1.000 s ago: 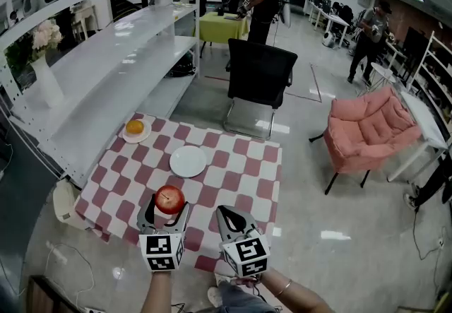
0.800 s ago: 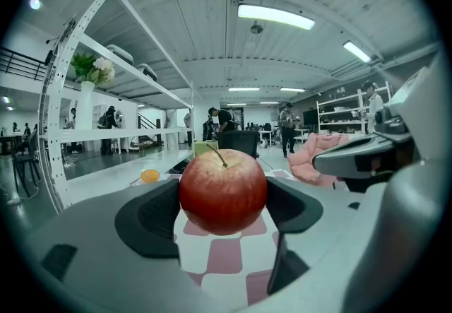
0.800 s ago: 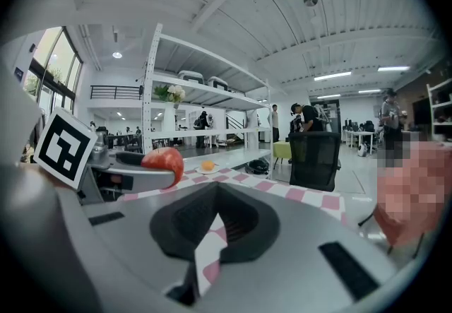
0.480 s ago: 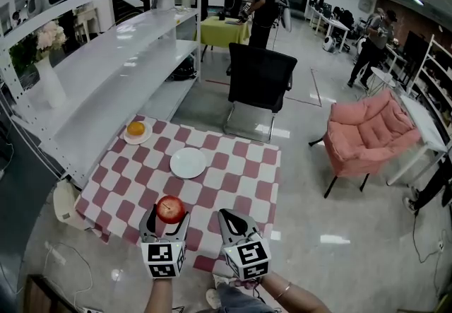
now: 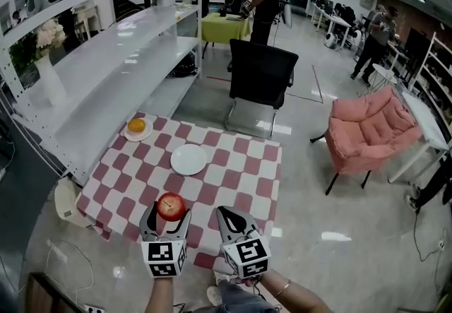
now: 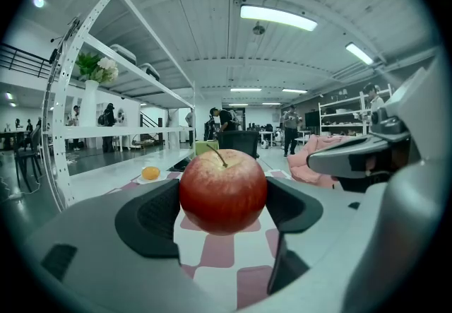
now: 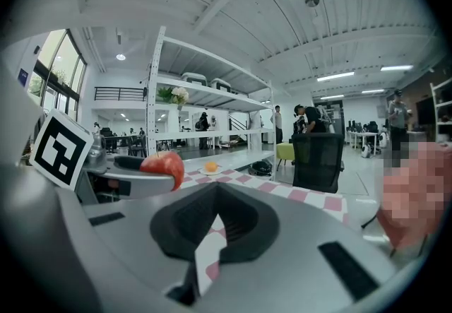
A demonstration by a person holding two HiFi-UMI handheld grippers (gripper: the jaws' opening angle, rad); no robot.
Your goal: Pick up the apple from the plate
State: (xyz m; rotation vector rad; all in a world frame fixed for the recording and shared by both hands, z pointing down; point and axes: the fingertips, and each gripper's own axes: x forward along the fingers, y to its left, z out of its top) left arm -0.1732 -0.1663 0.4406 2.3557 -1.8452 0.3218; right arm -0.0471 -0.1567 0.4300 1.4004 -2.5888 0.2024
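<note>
We saw a red, yellow-flecked apple (image 5: 170,205) and a table (image 5: 233,170) checked pink and white. The plate (image 5: 188,160) at the table's middle was white, and the fruit (image 5: 135,125) by its far left corner was orange. The left gripper (image 5: 168,214) and right gripper (image 5: 227,214) were grey, their markers black-and-white.

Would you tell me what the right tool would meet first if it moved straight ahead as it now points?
Probably nothing near: the right tool points over the checkered table; the black chair lies beyond, though depth is unclear.

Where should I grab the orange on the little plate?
Around its middle, straight down from above: the orange is round on a flat plate, sides free. The left gripper holds the apple, so use the right gripper.
</note>
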